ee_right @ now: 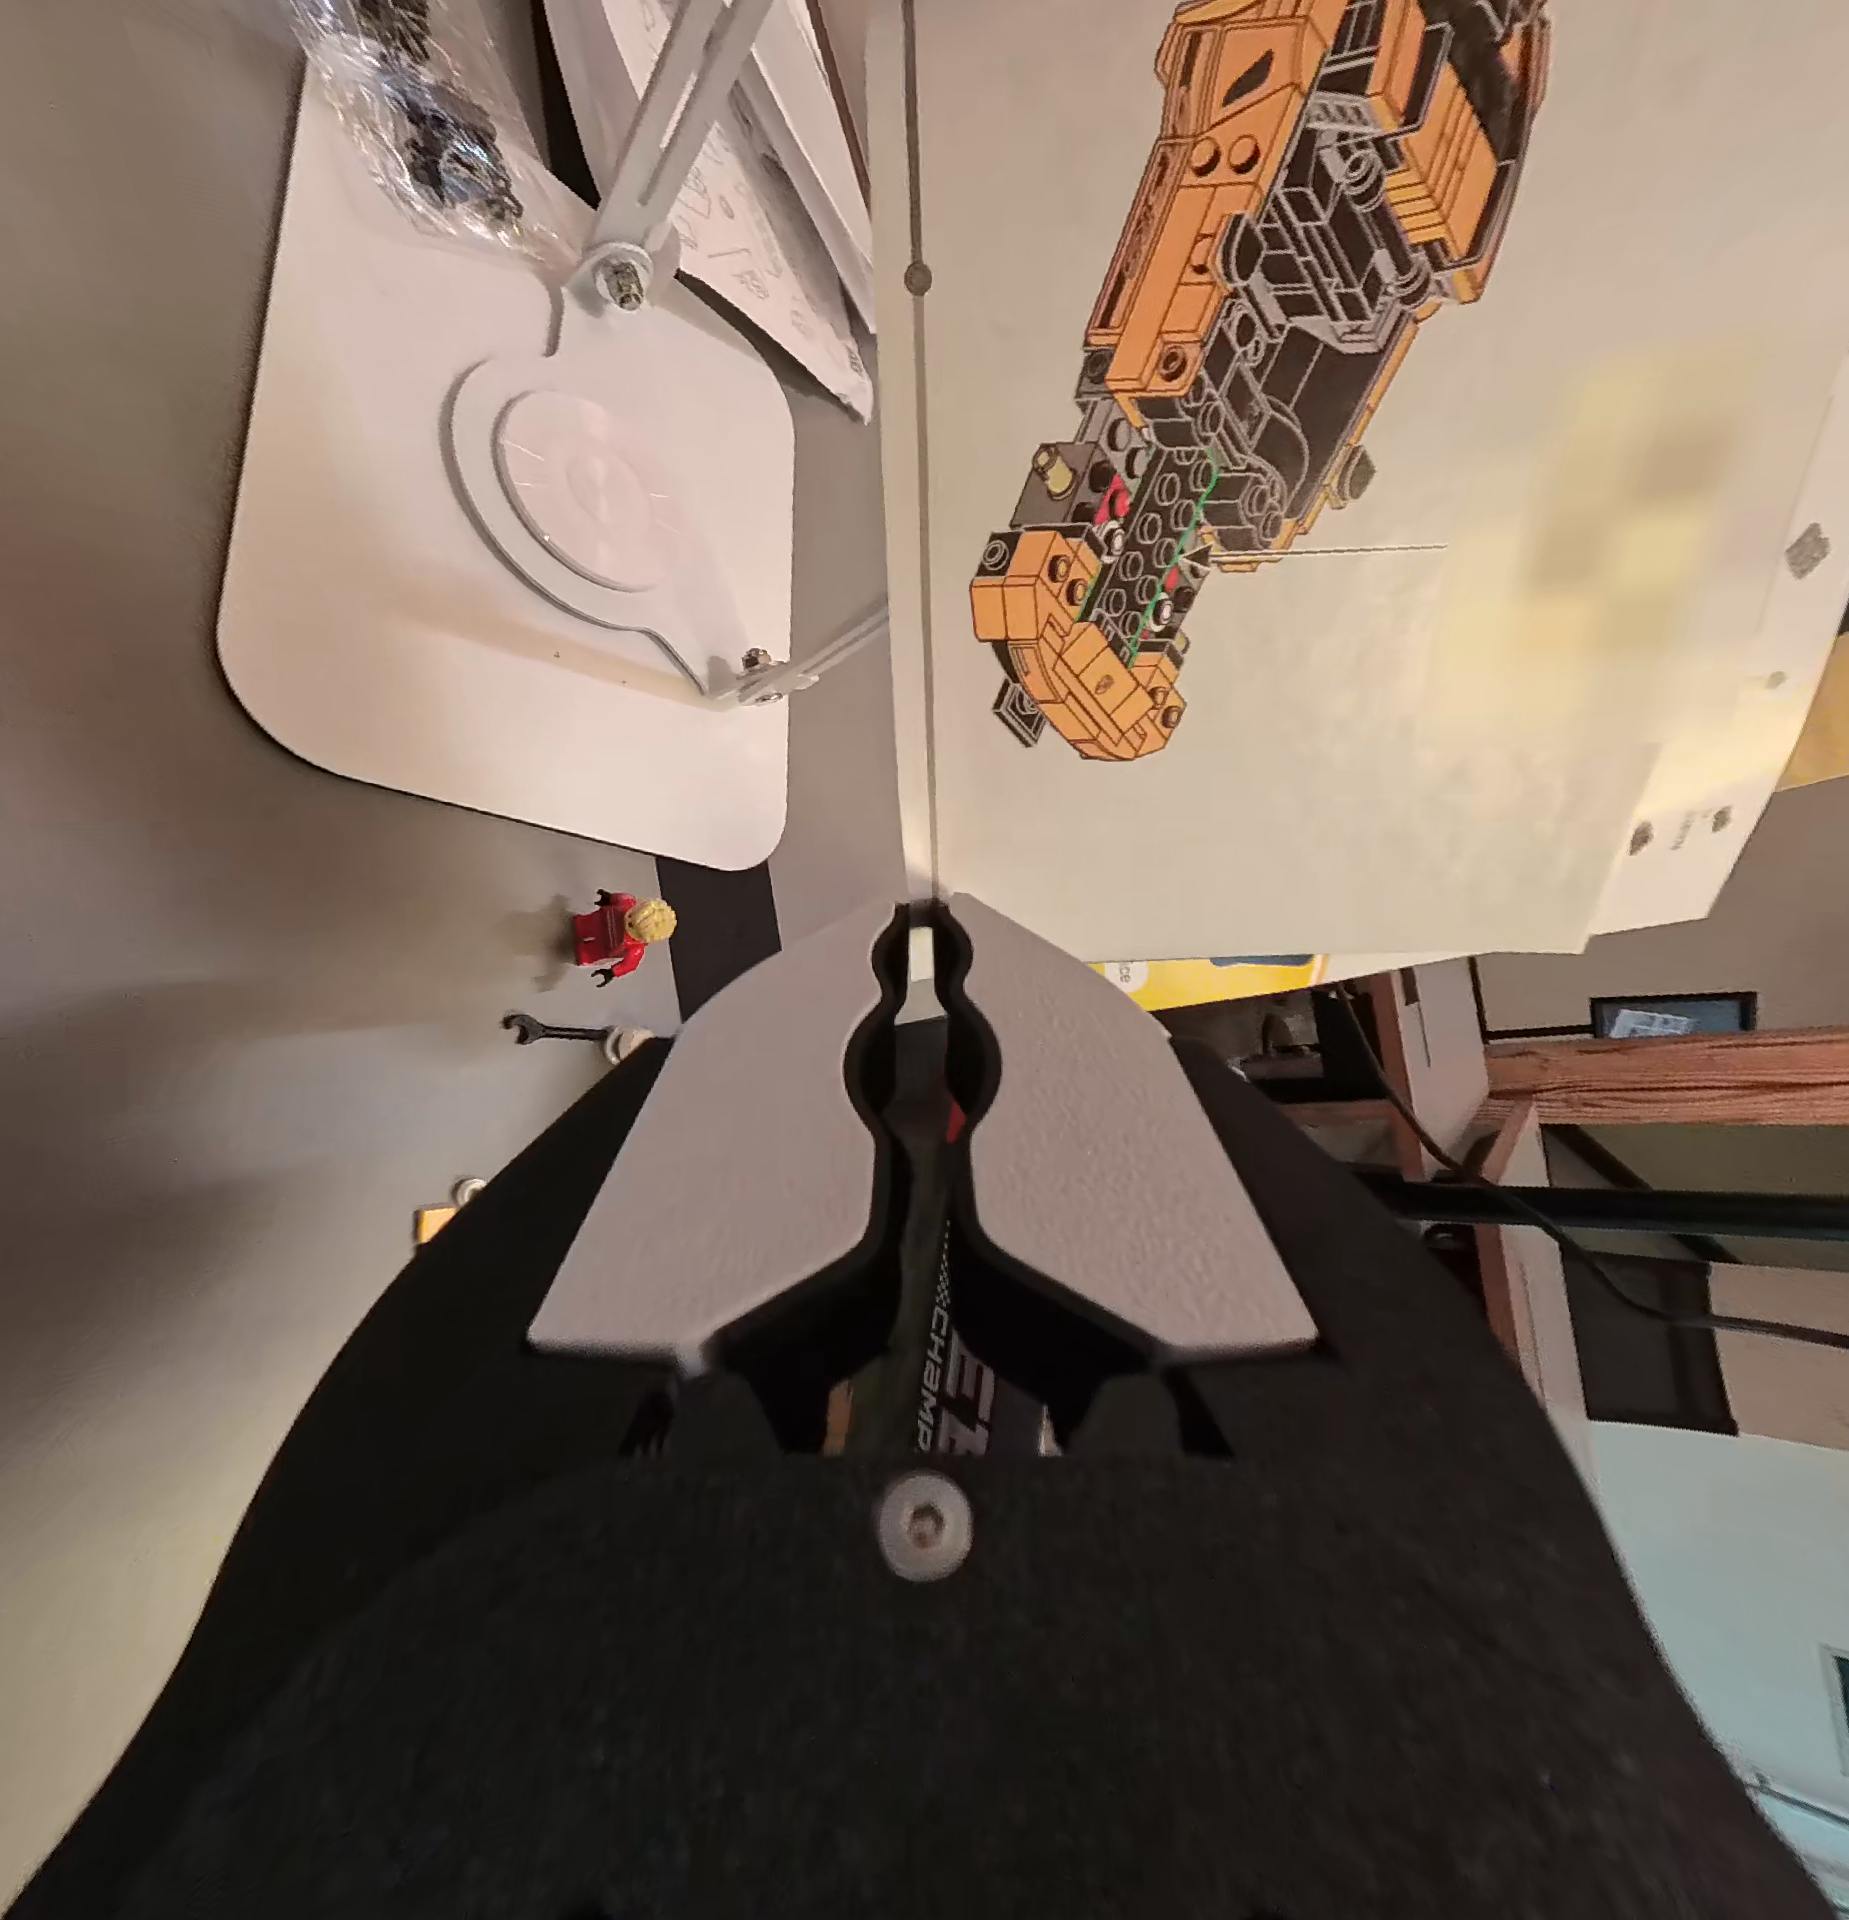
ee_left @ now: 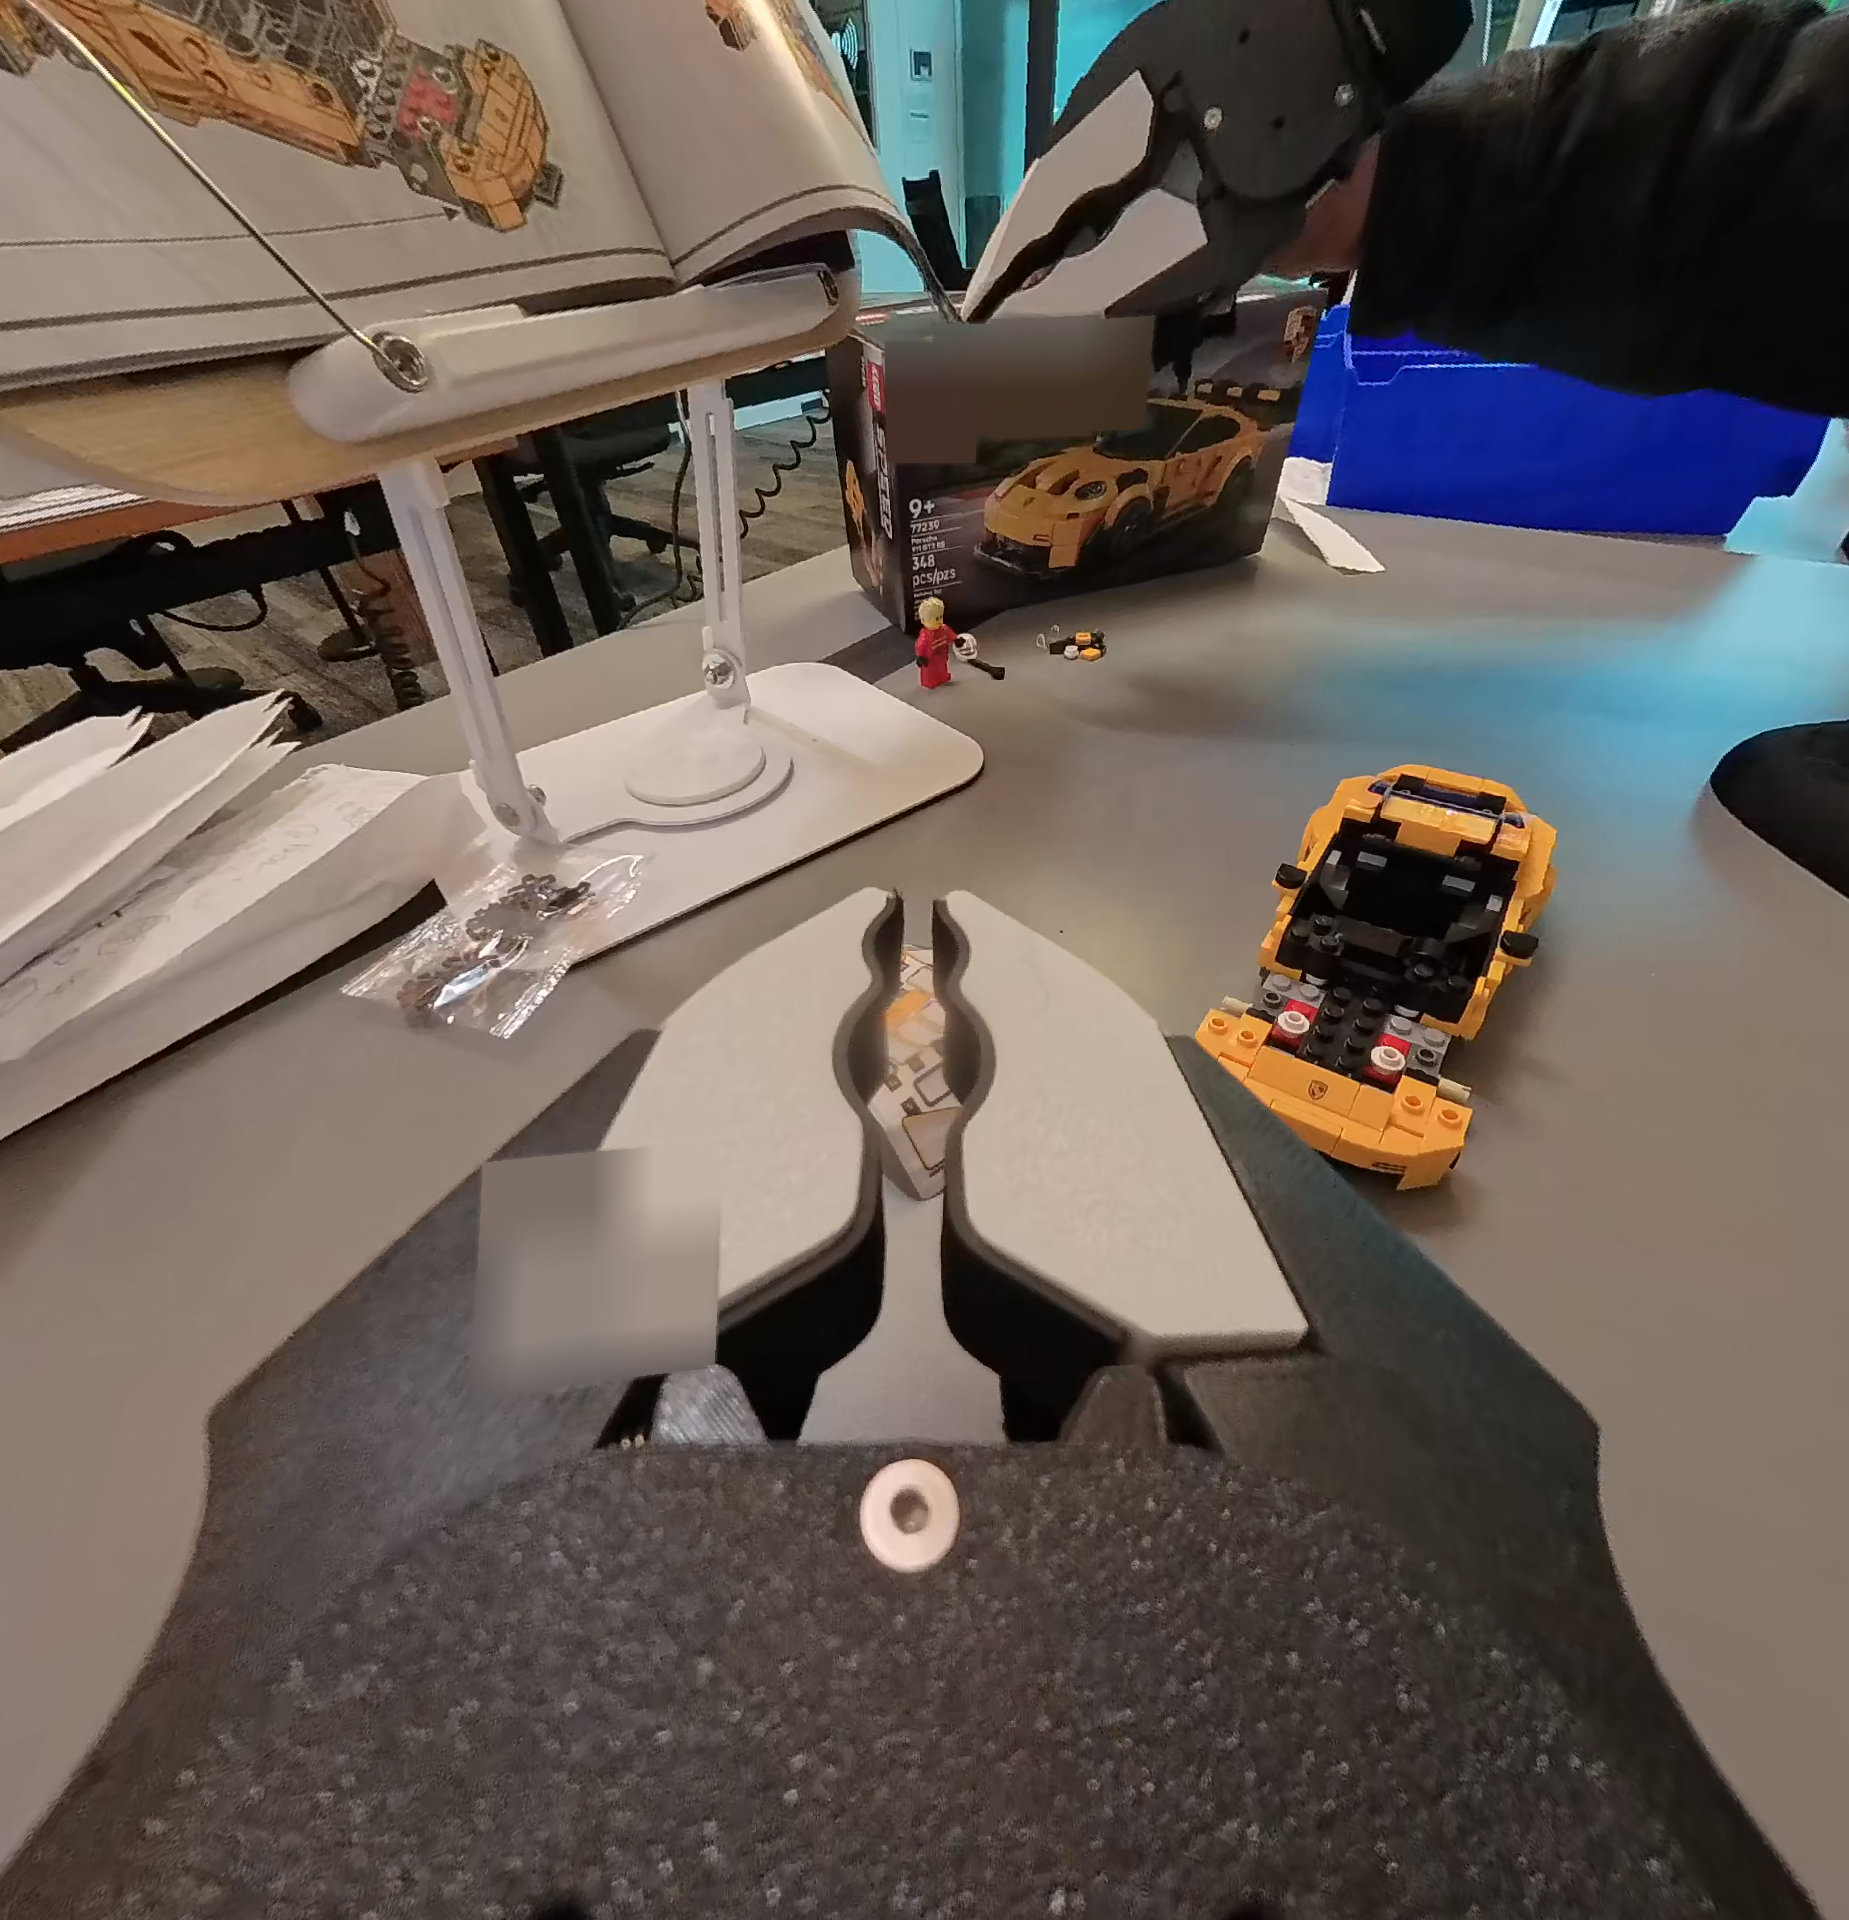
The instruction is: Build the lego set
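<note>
Two grippers are mine here. My left gripper point(ee_left: 917, 914) hangs low over the grey table point(ee_left: 1522, 1455), jaws nearly together, hiding most of a sticker sheet point(ee_left: 915, 1039) beneath; whether it grips the sheet I cannot tell. Just right sits one half-built yellow lego car point(ee_left: 1387, 966), roofless, black interior and studs exposed. Beyond, one bag of small parts point(ee_left: 494, 940) lies against the white book stand point(ee_left: 795, 748), and one red minifigure point(ee_left: 935, 644) fronts the set's box point(ee_left: 1065, 478). Farthest, my right gripper point(ee_right: 925, 914) pinches the manual's page edge point(ee_right: 1315, 779).
</note>
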Demonstrator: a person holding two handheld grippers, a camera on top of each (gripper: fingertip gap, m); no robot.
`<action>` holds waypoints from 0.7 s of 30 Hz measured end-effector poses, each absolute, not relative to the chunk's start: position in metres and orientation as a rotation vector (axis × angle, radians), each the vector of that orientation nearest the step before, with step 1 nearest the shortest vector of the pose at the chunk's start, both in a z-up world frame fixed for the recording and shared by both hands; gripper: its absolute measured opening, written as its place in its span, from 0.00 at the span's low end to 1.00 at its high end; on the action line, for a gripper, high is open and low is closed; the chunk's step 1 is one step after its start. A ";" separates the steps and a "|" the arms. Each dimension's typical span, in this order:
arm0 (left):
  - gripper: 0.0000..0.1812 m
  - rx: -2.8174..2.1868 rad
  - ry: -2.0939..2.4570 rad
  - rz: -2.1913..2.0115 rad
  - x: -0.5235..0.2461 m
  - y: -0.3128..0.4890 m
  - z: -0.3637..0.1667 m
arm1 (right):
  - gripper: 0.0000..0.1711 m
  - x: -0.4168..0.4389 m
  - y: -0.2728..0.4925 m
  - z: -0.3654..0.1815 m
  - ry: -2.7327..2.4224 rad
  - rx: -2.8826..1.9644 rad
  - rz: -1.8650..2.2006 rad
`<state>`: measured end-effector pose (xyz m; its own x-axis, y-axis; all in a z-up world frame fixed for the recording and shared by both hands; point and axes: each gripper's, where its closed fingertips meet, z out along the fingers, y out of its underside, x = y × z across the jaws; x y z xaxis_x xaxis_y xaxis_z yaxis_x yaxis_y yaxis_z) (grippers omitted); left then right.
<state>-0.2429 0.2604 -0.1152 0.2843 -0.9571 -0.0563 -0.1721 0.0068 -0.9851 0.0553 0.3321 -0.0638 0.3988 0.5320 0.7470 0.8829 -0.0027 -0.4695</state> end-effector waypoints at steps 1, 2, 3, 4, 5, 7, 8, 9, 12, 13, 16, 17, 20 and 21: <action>0.03 -1.432 1.123 -0.882 -0.243 0.260 -0.115 | 0.03 0.055 0.332 -0.064 -1.265 -1.671 -0.438; 0.03 -1.432 1.124 -0.884 -0.243 0.260 -0.115 | 0.03 0.055 0.332 -0.063 -1.269 -1.674 -0.433; 0.03 -1.433 1.125 -0.885 -0.243 0.260 -0.116 | 0.03 0.055 0.332 -0.063 -1.270 -1.678 -0.431; 0.03 -1.433 1.127 -0.885 -0.243 0.260 -0.116 | 0.03 0.055 0.331 -0.063 -1.274 -1.681 -0.423; 0.03 -1.433 1.128 -0.885 -0.242 0.260 -0.116 | 0.03 0.055 0.331 -0.063 -1.277 -1.685 -0.413; 0.03 -1.435 1.130 -0.887 -0.242 0.260 -0.116 | 0.03 0.054 0.331 -0.063 -1.282 -1.693 -0.402; 0.03 -1.435 1.131 -0.888 -0.242 0.260 -0.116 | 0.03 0.054 0.331 -0.063 -1.283 -1.696 -0.398; 0.03 -1.436 1.132 -0.889 -0.242 0.259 -0.116 | 0.03 0.054 0.331 -0.062 -1.284 -1.698 -0.395; 0.03 -1.436 1.135 -0.890 -0.242 0.259 -0.117 | 0.03 0.054 0.331 -0.063 -1.290 -1.707 -0.387; 0.03 -1.436 1.136 -0.891 -0.242 0.259 -0.117 | 0.03 0.054 0.331 -0.063 -1.291 -1.709 -0.388; 0.03 -1.438 1.139 -0.894 -0.242 0.259 -0.117 | 0.03 0.054 0.331 -0.063 -1.294 -1.717 -0.376; 0.03 -1.438 1.141 -0.895 -0.242 0.258 -0.118 | 0.03 0.054 0.331 -0.063 -1.296 -1.718 -0.373; 0.03 -1.439 1.147 -0.895 -0.241 0.258 -0.118 | 0.03 0.054 0.331 -0.063 -1.297 -1.725 -0.370; 0.04 -1.440 1.149 -0.895 -0.241 0.258 -0.118 | 0.03 0.055 0.331 -0.063 -1.296 -1.728 -0.369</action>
<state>-0.2413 0.2576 -0.1184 0.2625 -0.9636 -0.0503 -0.1872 0.0003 -0.9823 0.0545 0.3310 -0.0631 0.4020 0.6006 0.6911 0.8745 -0.0281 -0.4842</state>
